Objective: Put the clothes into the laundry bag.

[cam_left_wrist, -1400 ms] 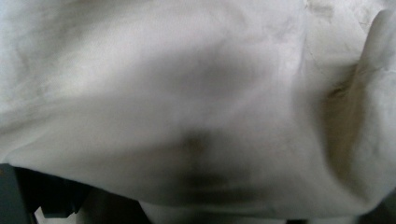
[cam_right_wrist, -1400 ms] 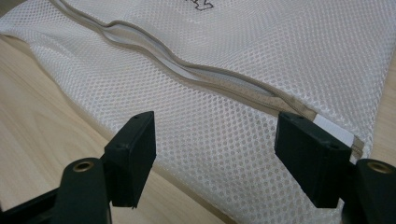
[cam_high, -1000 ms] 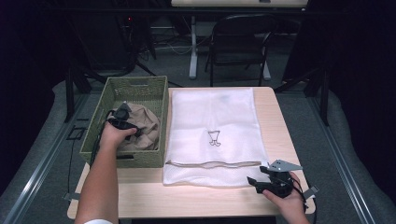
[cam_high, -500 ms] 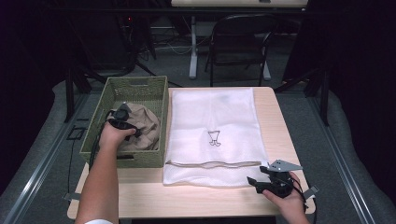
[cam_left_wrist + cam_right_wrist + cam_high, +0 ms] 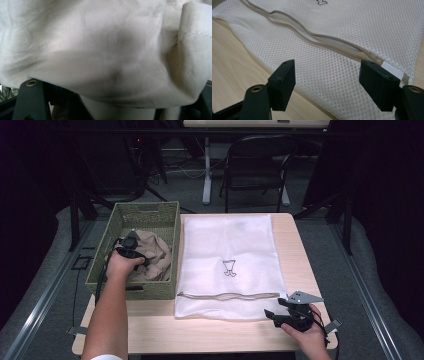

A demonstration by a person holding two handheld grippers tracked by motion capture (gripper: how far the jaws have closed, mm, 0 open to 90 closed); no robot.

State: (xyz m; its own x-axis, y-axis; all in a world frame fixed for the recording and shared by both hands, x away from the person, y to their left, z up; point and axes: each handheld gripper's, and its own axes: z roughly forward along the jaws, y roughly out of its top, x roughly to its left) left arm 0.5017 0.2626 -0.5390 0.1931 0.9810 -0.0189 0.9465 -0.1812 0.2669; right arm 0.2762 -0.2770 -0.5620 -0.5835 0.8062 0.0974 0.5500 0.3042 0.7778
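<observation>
From the high view, a wooden table (image 5: 150, 330) holds a green woven basket (image 5: 150, 215) at the left and a flat white mesh laundry bag (image 5: 230, 245) at the centre. In the basket lies a crumpled beige garment (image 5: 155, 255). The left gripper (image 5: 131, 242) is pressed down into it. The right gripper (image 5: 275, 316) rests near the bag's front right corner, with bare table just in front of it.

In the left gripper view, beige cloth bulges between the jaws, which have just been closing; whether the pads pinch it yet cannot be told. The garment looks soft, light and limp, so a bunched fold is the best hold, lifted straight up to clear the basket walls.

In the right gripper view, the jaws stand wide apart over the mesh, holding nothing, just short of the bag's zipper (image 5: 332, 42).
</observation>
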